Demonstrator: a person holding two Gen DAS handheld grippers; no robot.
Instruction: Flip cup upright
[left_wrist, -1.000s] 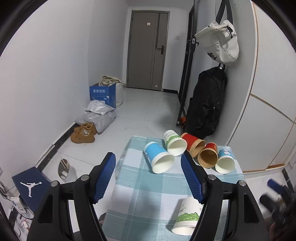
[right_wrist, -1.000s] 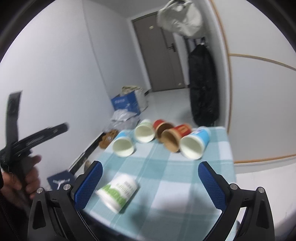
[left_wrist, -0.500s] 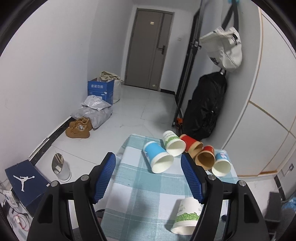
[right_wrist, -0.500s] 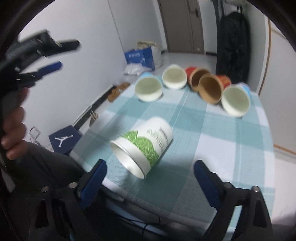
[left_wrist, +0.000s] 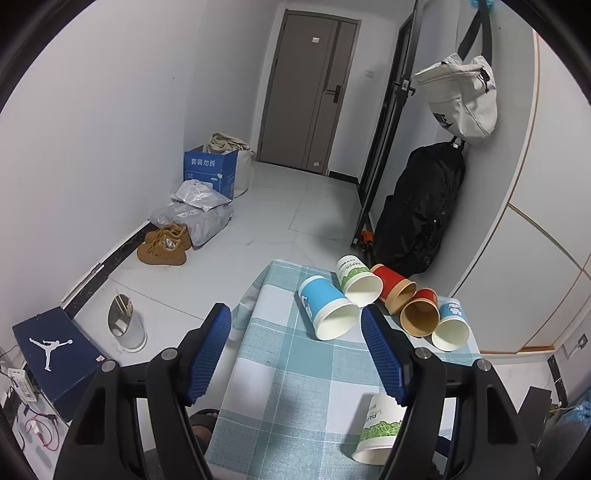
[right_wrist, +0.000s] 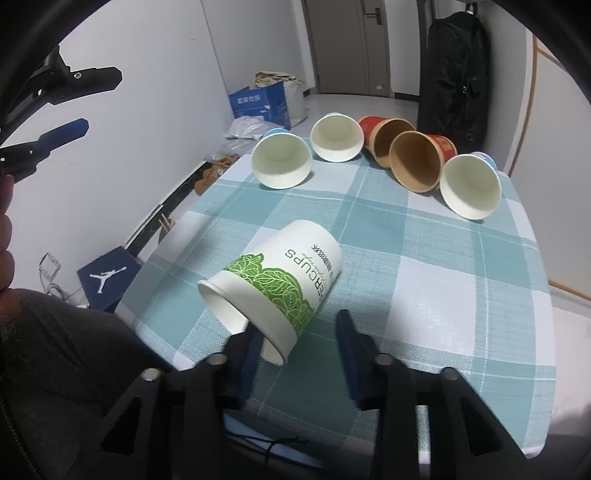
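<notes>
The right gripper (right_wrist: 295, 345), having closed in, is sitting spread around the rim of the green-leaf cup (right_wrist: 275, 282) at lower centre, ready to pinch.

A checked tablecloth (right_wrist: 436, 280) covers the table, with six paper cups (right_wrist: 280, 277) lying sideways.
</notes>
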